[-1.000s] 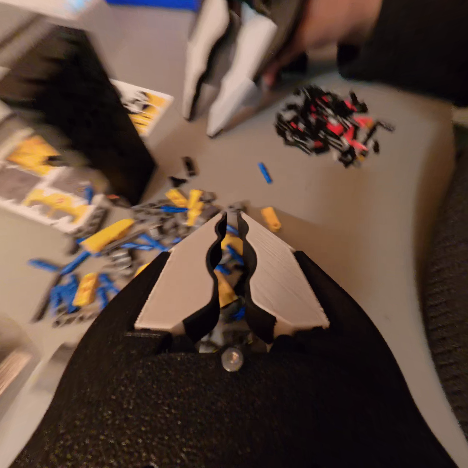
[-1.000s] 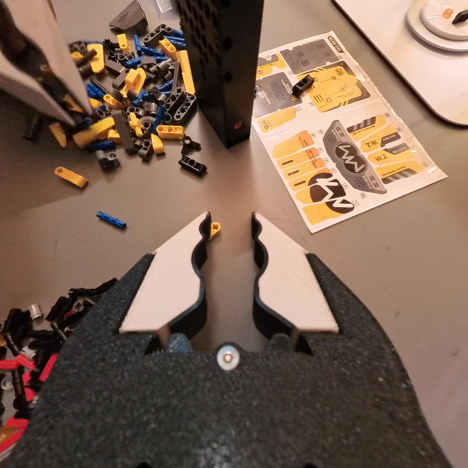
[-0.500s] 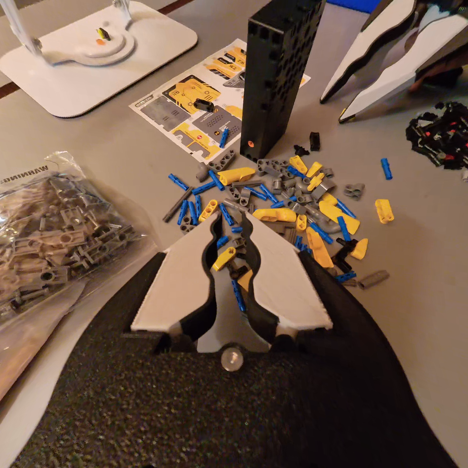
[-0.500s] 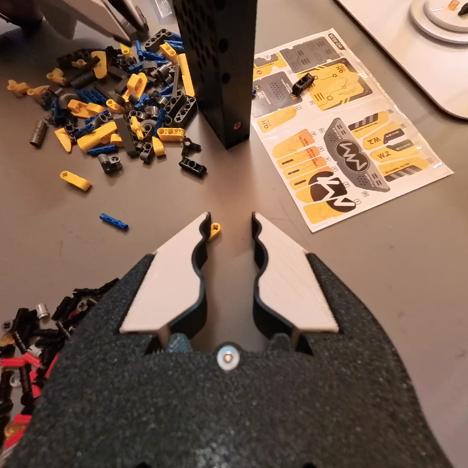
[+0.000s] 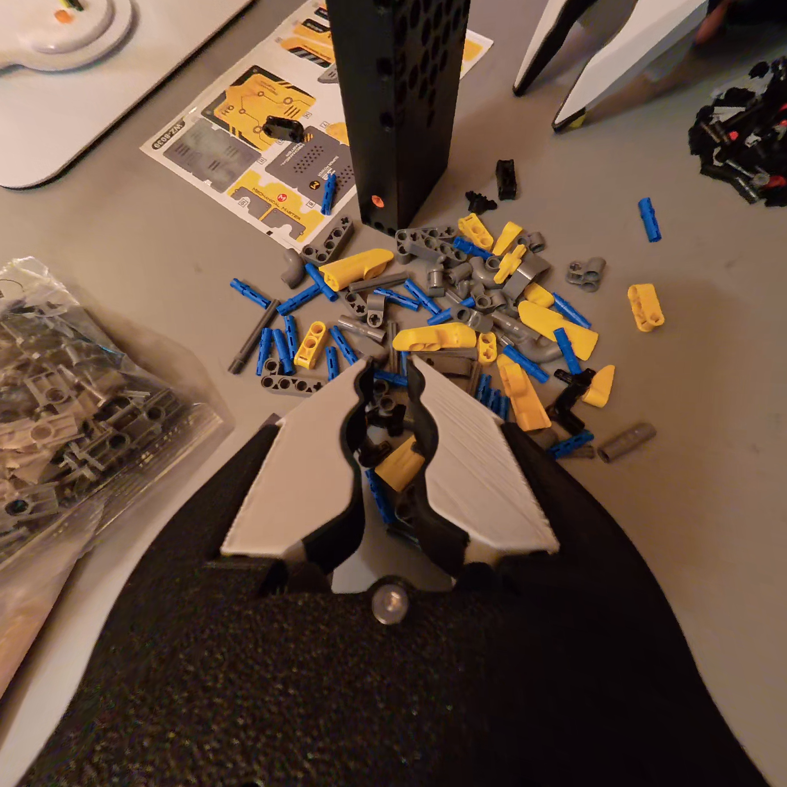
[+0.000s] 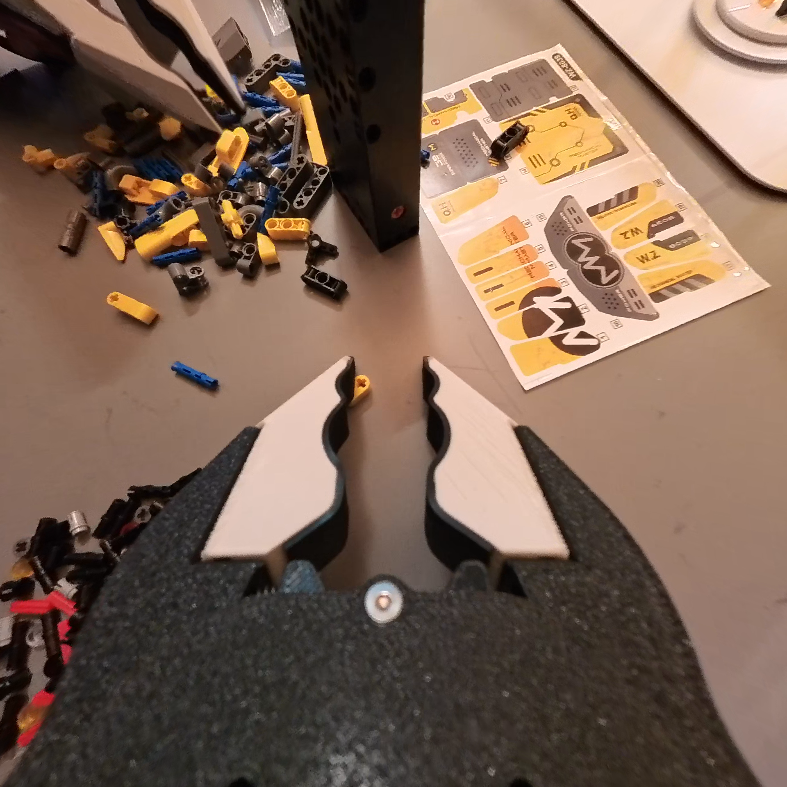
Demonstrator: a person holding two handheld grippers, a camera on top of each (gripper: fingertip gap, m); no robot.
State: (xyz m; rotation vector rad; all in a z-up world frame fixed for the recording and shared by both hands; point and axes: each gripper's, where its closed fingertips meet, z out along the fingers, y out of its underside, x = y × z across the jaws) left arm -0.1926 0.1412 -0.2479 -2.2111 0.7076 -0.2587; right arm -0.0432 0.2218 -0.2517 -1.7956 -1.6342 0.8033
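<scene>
My left gripper (image 5: 388, 362) is narrowly open and empty, its tips low over the near edge of a loose pile of blue, yellow and grey building parts (image 5: 447, 306). Black parts and a yellow one show through the gap between its fingers. In the right wrist view it (image 6: 228, 119) reaches into the pile (image 6: 221, 191) from the upper left. My right gripper (image 6: 387, 362) is open above bare table. A small yellow part (image 6: 360, 389) lies by its left fingertip. It also shows in the left wrist view (image 5: 538, 108).
A tall black perforated block (image 5: 396, 106) stands behind the pile, beside a sticker sheet (image 6: 575, 238). A clear bag of grey parts (image 5: 76, 417) lies left. A black-and-red parts heap (image 5: 741, 140) lies right. A white base plate (image 5: 64, 85) is at the back. My hands' fingertips stand some 20 cm from each other. It is some 9 cm from my left tips to the tall black perforated block (image 5: 396, 106).
My left gripper swung round to face the block and came down closer onto the pile. My right gripper has stayed put, still open.
</scene>
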